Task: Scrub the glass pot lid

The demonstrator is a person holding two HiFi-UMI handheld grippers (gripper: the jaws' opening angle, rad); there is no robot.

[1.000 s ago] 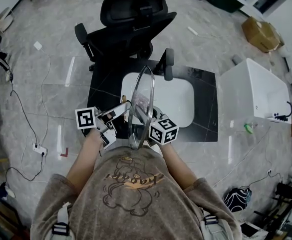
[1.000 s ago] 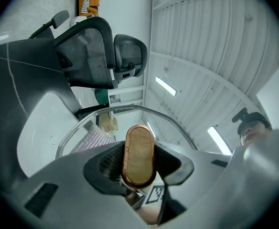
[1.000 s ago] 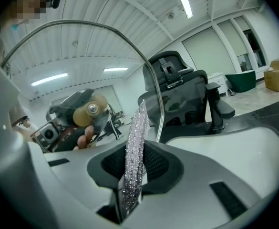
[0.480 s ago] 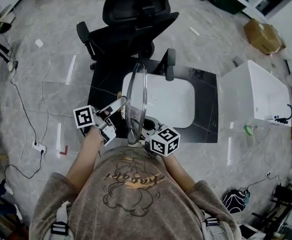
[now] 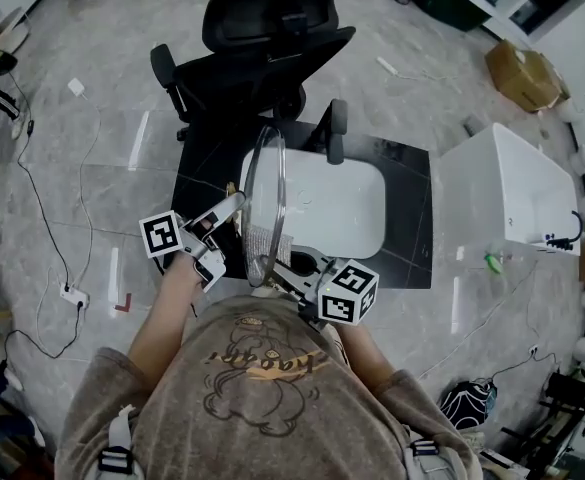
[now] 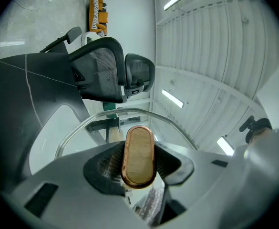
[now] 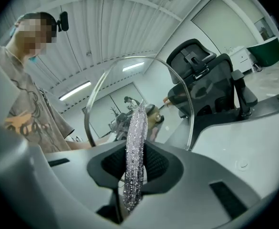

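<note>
The person holds the lid (image 5: 268,173) upright and edge-on to the head view, above the left end of a white basin (image 5: 347,203). The basin is set in a black table (image 5: 409,208).

The left gripper (image 5: 229,211) reaches in from the person's left side. In the left gripper view its jaws are closed on the knob (image 6: 139,154), a wooden oval with a copper rim. The knob fills the gap between the dark ribbed pads (image 6: 107,165). The lid's rim (image 6: 82,124) arcs up behind the knob, and the basin shows through the glass.

The right gripper (image 5: 284,265) comes from the other side, low and close to the person's body. Its marker cube (image 5: 349,291) points toward the camera. In the right gripper view its jaws clamp a thin, sparkly silver scrubber (image 7: 134,156). The scrubber stands up between them like a blade, with its top edge rising above the pads. It faces the lid (image 7: 175,87) on the side away from the knob. In the head view it shows as a grey patch (image 5: 261,240) at the lid's lower half. Whether it presses on the glass cannot be told.

A black chair (image 5: 262,48) stands just behind the table. A white bin (image 5: 512,183) stands to the right of the table.
</note>
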